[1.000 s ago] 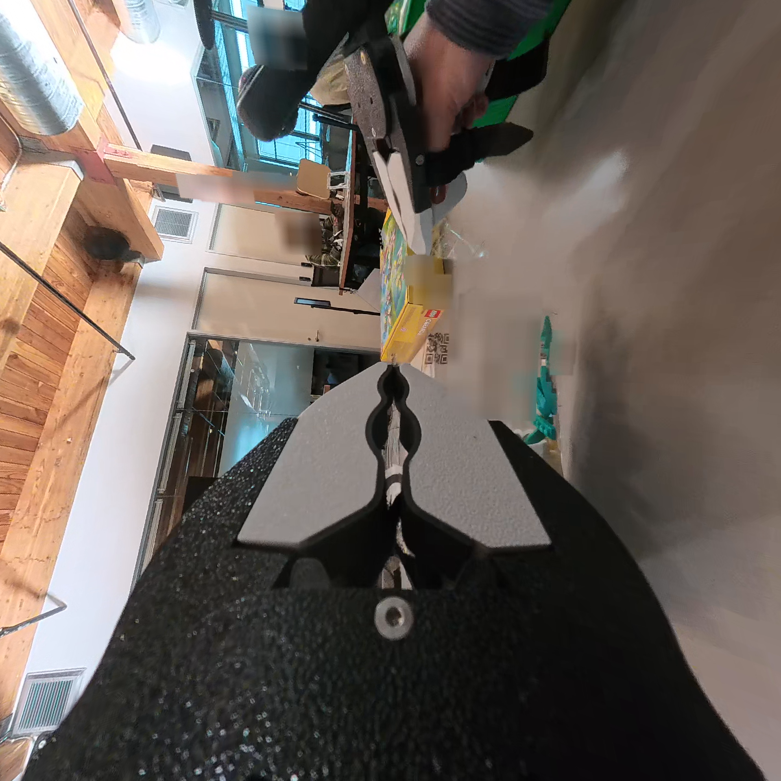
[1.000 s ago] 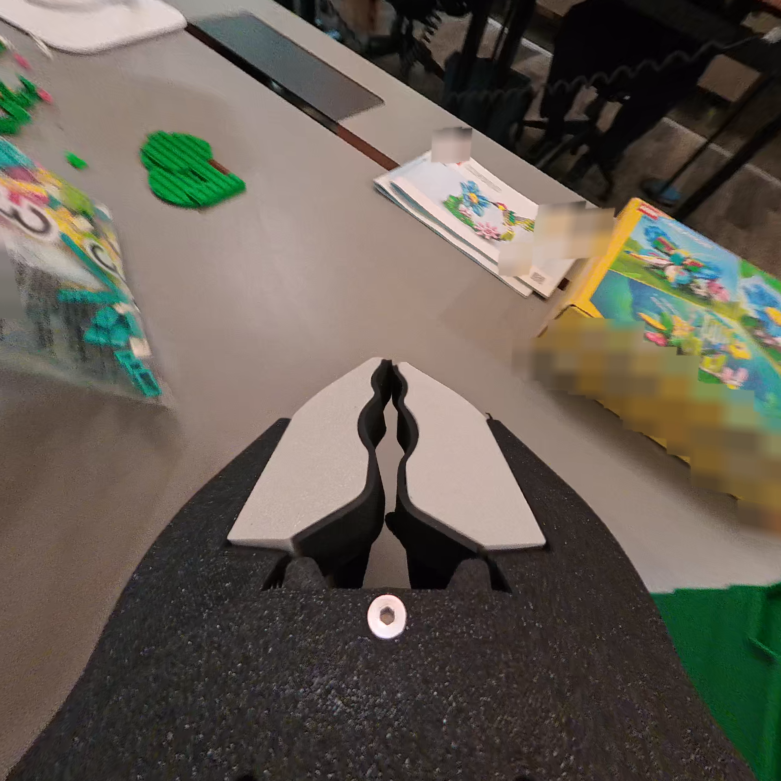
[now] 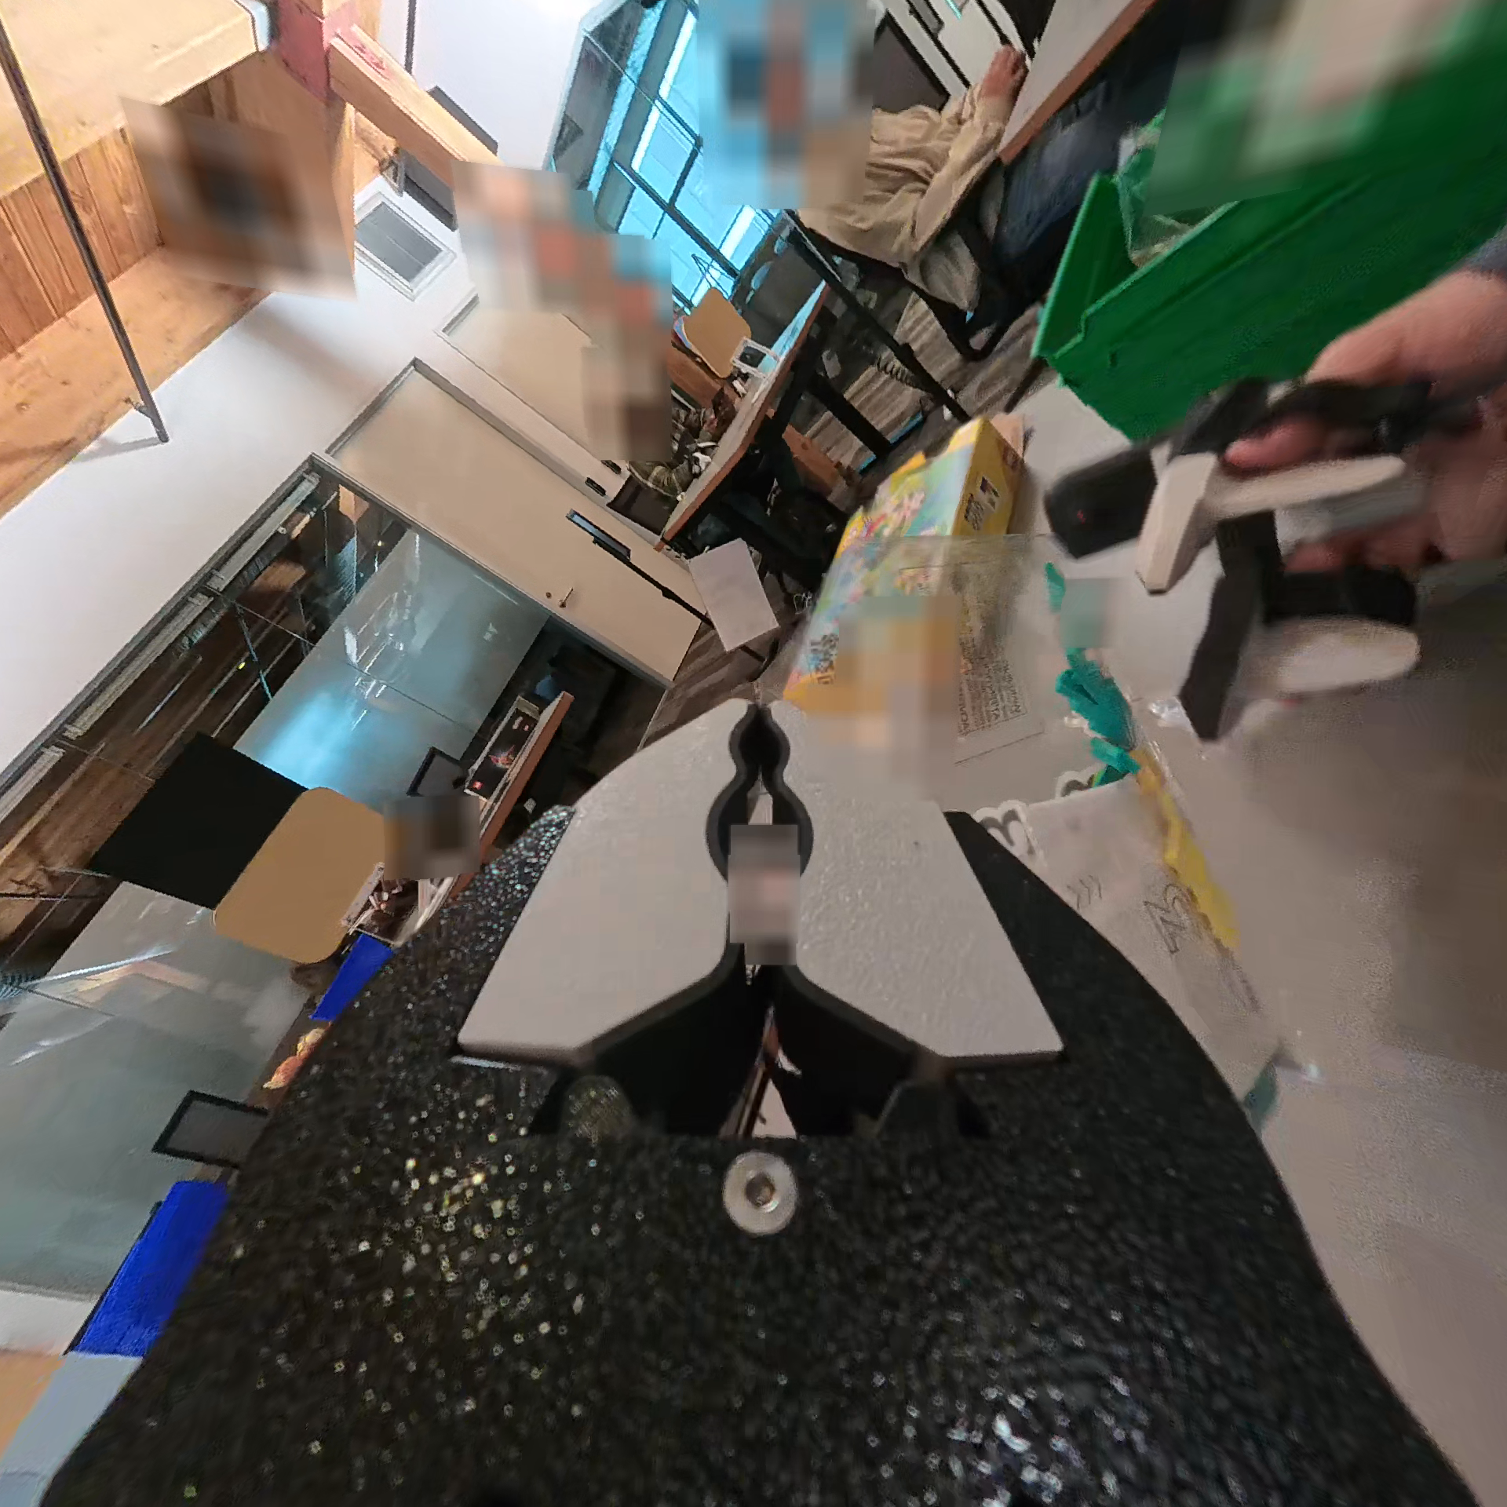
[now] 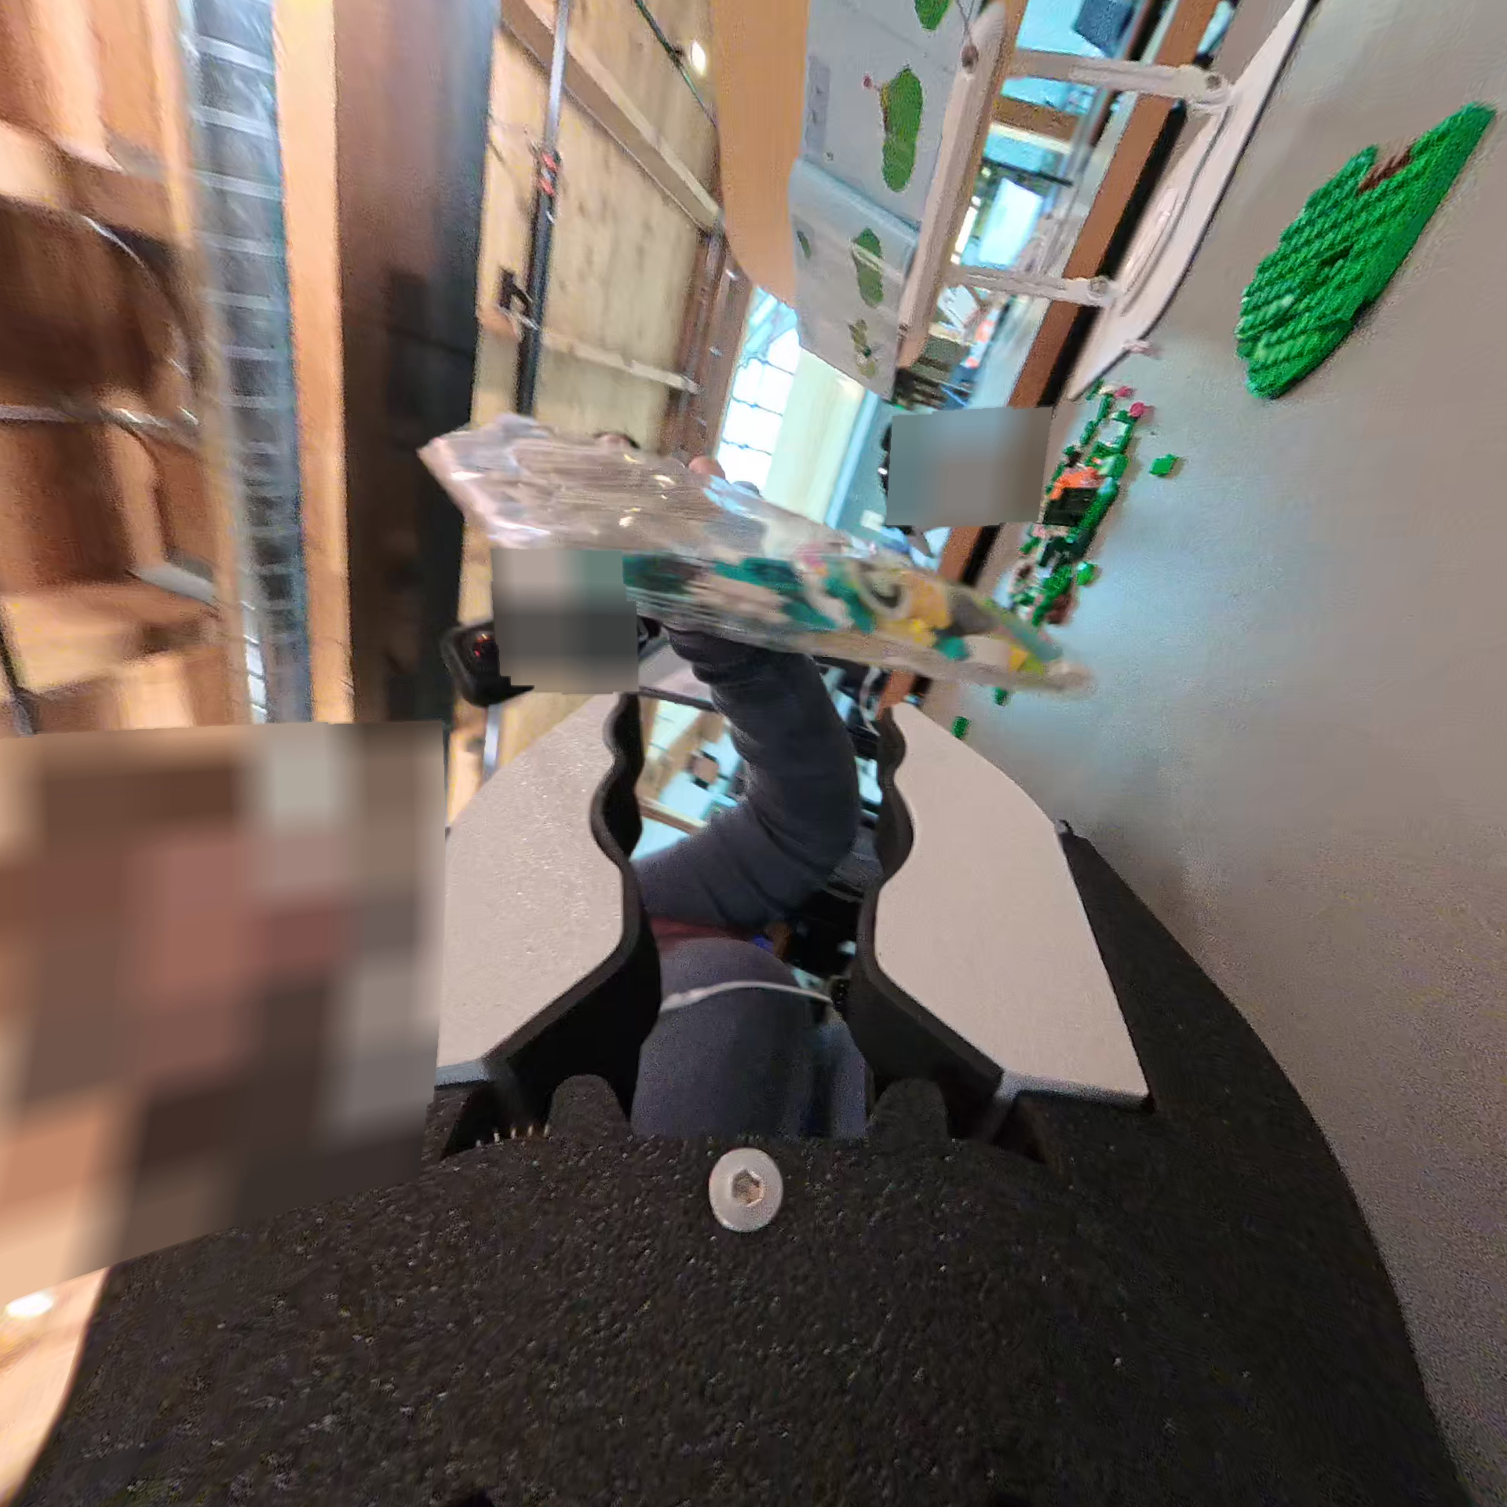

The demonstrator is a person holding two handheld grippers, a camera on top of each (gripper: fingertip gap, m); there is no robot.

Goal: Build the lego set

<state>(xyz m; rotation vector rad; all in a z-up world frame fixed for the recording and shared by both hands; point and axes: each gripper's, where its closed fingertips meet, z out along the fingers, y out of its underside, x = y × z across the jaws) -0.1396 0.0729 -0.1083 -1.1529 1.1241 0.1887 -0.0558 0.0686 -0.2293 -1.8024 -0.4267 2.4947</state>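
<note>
I hold my left gripper (image 3: 758, 722) pinched shut; it seems to grip the clear crinkly plastic bag (image 4: 734, 554) of teal and yellow bricks, lifted off the grey table (image 4: 1305, 734) so I can tear it. My right gripper (image 4: 754, 734) is spread wide and empty, facing the bag's edge. The studded green plate (image 4: 1354, 253) lies flat, well apart.

The right gripper (image 4: 754, 734) now spreads its fingers wide, no longer nearly closed, and tips sideways, away from the yellow box (image 3: 921, 554). The clear bag of bricks (image 4: 758, 563) is up off the grey table (image 4: 1305, 734), in the air just beyond those fingers.
</note>
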